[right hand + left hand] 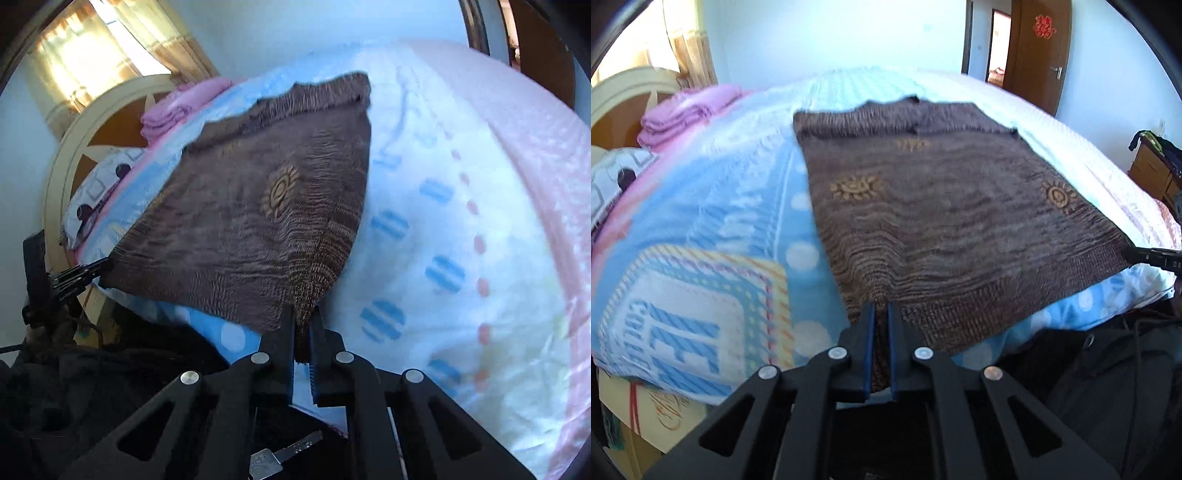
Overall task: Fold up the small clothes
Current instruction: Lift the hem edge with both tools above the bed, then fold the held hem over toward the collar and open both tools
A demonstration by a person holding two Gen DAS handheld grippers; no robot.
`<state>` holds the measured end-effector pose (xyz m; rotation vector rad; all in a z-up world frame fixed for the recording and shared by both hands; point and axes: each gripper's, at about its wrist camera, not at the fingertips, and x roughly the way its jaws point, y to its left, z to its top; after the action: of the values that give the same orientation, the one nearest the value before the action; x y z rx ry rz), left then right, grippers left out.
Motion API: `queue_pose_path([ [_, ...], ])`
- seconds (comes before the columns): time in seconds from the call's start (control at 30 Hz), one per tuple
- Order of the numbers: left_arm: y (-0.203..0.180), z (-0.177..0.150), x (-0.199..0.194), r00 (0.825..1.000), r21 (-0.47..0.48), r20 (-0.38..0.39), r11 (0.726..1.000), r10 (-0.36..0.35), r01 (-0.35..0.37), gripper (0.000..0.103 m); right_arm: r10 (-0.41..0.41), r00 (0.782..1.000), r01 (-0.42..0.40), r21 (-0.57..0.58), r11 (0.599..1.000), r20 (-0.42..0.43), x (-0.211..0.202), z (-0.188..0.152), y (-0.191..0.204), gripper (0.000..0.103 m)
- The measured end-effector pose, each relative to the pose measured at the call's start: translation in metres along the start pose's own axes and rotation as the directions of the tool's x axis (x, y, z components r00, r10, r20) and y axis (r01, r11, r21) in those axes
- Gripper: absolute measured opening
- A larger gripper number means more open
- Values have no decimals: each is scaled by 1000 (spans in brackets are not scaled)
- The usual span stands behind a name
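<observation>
A brown knitted garment (945,206) with golden sun motifs lies spread flat on the bed. My left gripper (881,310) is shut on its near hem at the left corner, the knit pinched between the blue pads. My right gripper (303,314) is shut on the hem's other near corner, where the brown garment (258,206) bunches into the jaws. Both near corners are lifted a little off the bed. The right gripper's tip (1145,254) shows at the right edge of the left wrist view, and the left gripper (88,269) shows at the left of the right wrist view.
The bed carries a blue, white and pink patterned blanket (713,229). Folded pink cloth (683,114) lies by the cream headboard (74,147), beside a printed pillow (617,177). A person's dark jacket (1108,369) is close below. A wooden door (1038,51) and a cabinet (1152,173) stand behind.
</observation>
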<state>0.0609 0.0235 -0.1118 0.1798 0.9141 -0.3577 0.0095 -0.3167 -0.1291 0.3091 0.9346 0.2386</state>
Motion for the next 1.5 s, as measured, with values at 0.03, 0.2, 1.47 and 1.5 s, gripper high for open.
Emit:
queue_pose_path([
  [0.03, 0, 1, 2, 1000, -1, -6, 1000, 7, -7, 7, 9, 1000, -9, 3, 1000, 16, -4, 2, 0, 6],
  [0.2, 15, 14, 3, 1000, -42, 14, 999, 22, -22, 7, 33, 997, -39, 82, 996, 76, -10, 11, -10, 6],
  [1.47, 82, 229, 47, 962, -170, 240, 981, 132, -92, 5, -68, 952, 81, -31, 996, 299, 13, 263, 7, 6],
  [1.5, 83, 234, 49, 961, -170, 242, 981, 134, -94, 5, -70, 952, 82, -28, 996, 298, 15, 267, 6, 6],
])
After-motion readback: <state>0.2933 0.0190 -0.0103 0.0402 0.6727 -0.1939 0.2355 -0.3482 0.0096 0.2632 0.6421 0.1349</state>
